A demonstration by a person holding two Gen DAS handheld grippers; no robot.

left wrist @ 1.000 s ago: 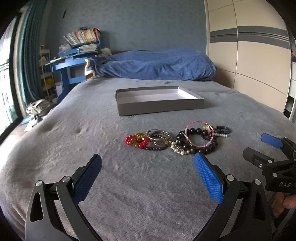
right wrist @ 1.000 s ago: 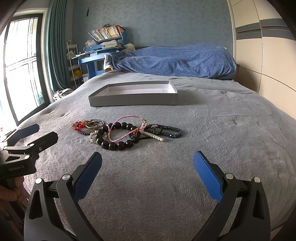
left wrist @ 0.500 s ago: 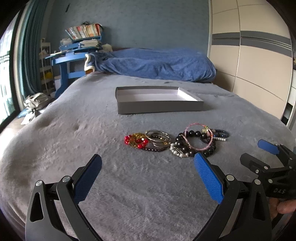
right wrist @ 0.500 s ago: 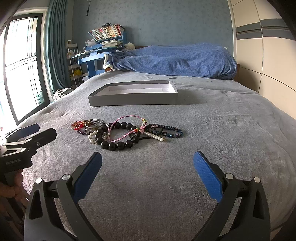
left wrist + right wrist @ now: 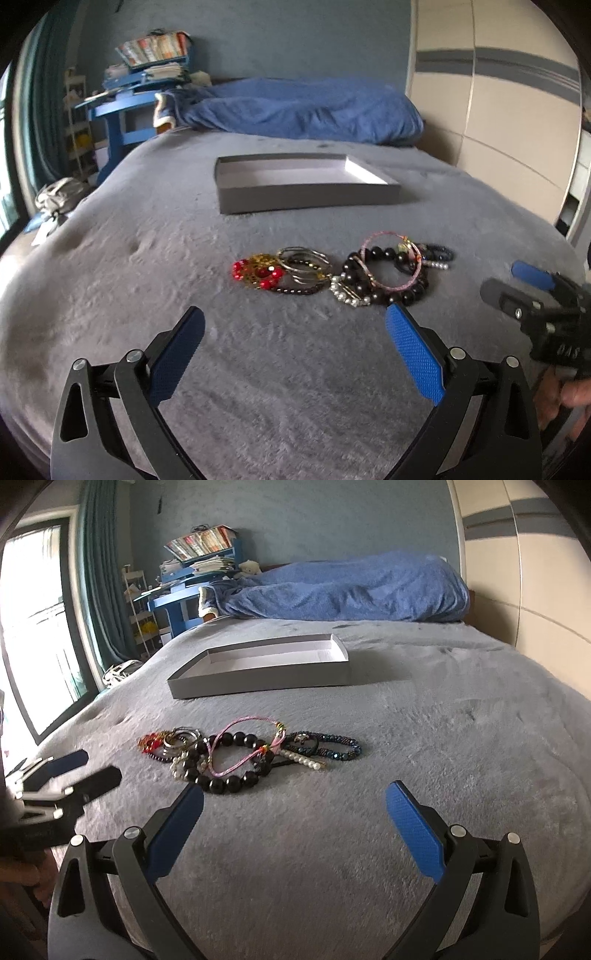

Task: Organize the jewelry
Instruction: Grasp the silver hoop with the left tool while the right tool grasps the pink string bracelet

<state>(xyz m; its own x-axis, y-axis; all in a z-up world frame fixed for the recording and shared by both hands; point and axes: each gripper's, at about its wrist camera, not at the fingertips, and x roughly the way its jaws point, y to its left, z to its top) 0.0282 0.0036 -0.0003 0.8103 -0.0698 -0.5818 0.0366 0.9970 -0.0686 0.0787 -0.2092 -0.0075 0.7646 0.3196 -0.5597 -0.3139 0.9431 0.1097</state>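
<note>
Left-wrist view: the right gripper (image 5: 517, 280) is motion-blurred and cut off by the right edge. The hand (image 5: 565, 395) holding it shows only partly. Right-wrist view: the left gripper (image 5: 74, 771) is blurred, its body cut off at the left edge. Overlapping bracelets (image 5: 236, 757) hide one another's lower strands. The book titles on the shelf (image 5: 201, 544) are too small to read.

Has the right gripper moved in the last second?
Yes. The right gripper has moved forward toward the bracelet pile: in its wrist view the pile sits nearer its fingertips than before, and the gray box looms larger.
</note>
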